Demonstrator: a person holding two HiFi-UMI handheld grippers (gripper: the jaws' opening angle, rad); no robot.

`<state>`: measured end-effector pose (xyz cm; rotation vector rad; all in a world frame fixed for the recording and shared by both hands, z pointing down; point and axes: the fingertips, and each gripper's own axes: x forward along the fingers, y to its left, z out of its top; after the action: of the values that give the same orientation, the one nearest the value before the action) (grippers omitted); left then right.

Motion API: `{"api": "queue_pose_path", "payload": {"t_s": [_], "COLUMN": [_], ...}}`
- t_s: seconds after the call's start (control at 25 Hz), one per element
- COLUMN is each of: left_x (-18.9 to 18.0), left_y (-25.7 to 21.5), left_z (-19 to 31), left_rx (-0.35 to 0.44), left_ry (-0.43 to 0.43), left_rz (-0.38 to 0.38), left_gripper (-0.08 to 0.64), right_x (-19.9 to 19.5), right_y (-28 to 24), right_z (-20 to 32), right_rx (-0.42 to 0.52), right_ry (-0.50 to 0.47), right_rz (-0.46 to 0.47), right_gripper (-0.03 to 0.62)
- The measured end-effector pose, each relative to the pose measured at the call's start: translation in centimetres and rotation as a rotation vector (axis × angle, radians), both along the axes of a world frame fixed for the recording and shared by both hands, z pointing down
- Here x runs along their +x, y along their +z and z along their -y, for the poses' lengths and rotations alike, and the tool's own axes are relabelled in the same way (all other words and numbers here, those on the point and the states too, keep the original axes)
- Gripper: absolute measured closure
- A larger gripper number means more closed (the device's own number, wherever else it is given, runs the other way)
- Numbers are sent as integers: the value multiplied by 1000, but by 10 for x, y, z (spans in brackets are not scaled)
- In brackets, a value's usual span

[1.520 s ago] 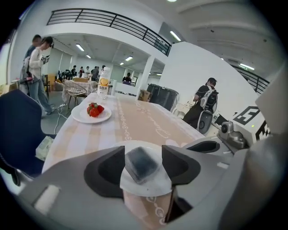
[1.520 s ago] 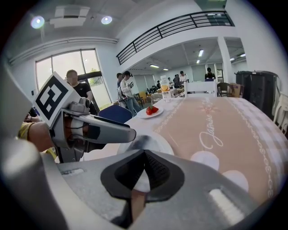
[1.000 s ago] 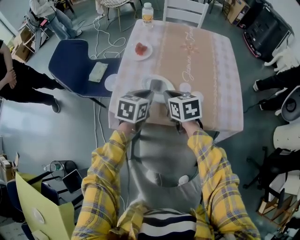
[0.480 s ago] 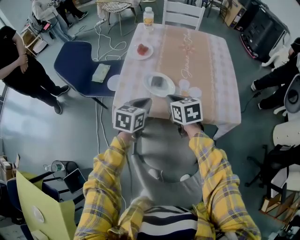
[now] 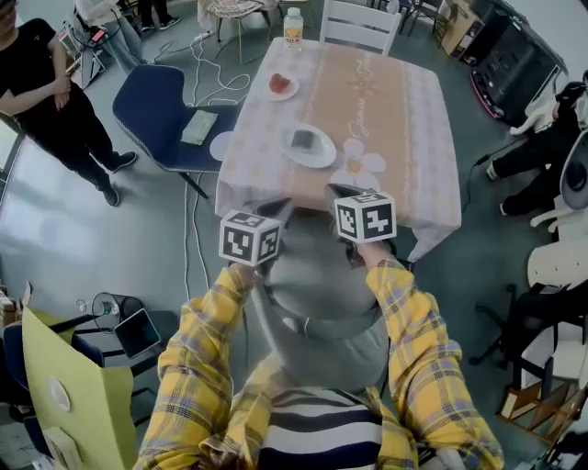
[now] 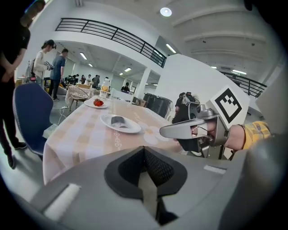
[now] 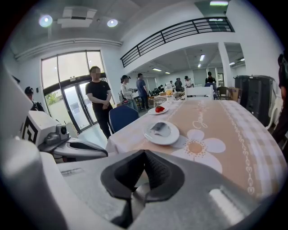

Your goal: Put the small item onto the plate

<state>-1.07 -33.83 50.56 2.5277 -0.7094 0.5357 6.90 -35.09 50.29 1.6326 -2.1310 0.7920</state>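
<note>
The table (image 5: pixel 404 128), under a pale checked cloth, lies ahead of both claws, and their tips hang short of its near edge. A blue chair (image 5: pixel 156 106) stands off to the left claw's left side, against the table's flank.

The left claw (image 5: pixel 276 204) and the right claw (image 5: pixel 342 191) are held side by side in yellow plaid sleeves. Both are pointed down toward the table. Each claw is closed with its dark pads together and nothing between them.

The plate (image 5: pixel 322 158) sits on the table ahead of both claws, well apart from their tips. The small item (image 5: pixel 303 139), a grey lump, lies on that plate. Farther beyond, on the left claw's side, a second plate (image 5: pixel 279 85) carries a red thing (image 5: pixel 277 83). A bottle (image 5: pixel 293 26) stands at the table's far edge.
</note>
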Motion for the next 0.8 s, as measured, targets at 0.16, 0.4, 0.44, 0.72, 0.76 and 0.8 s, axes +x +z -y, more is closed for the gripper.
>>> {"api": "queue_pose_path", "payload": {"t_s": [0.16, 0.4, 0.44, 0.72, 0.76, 0.8], "left_x": [-4, 3, 4, 3, 0, -2], "left_y": [-8, -22, -22, -31, -33, -35], "left_z": [-26, -79, -89, -138, -143, -147], "left_rx": [27, 47, 50, 70, 73, 74], "left_ry": [-46, -85, -83, -113, -124, -137], "left_rz": [-11, -58, -55, -72, -76, -82], "left_gripper": [557, 557, 557, 557, 557, 557], "right_x": [0, -9, -10, -8, -8, -7], "right_y": [-6, -8, -8, -24, -26, -28], "right_z": [-23, -70, -78, -130, -137, -145], "right_rx": [9, 22, 25, 73, 79, 84], "right_ry": [-10, -23, -28, -62, -62, -58], "right_rz": [27, 91, 93, 79, 78, 82], "right_gripper": [595, 595, 595, 595, 595, 595]}}
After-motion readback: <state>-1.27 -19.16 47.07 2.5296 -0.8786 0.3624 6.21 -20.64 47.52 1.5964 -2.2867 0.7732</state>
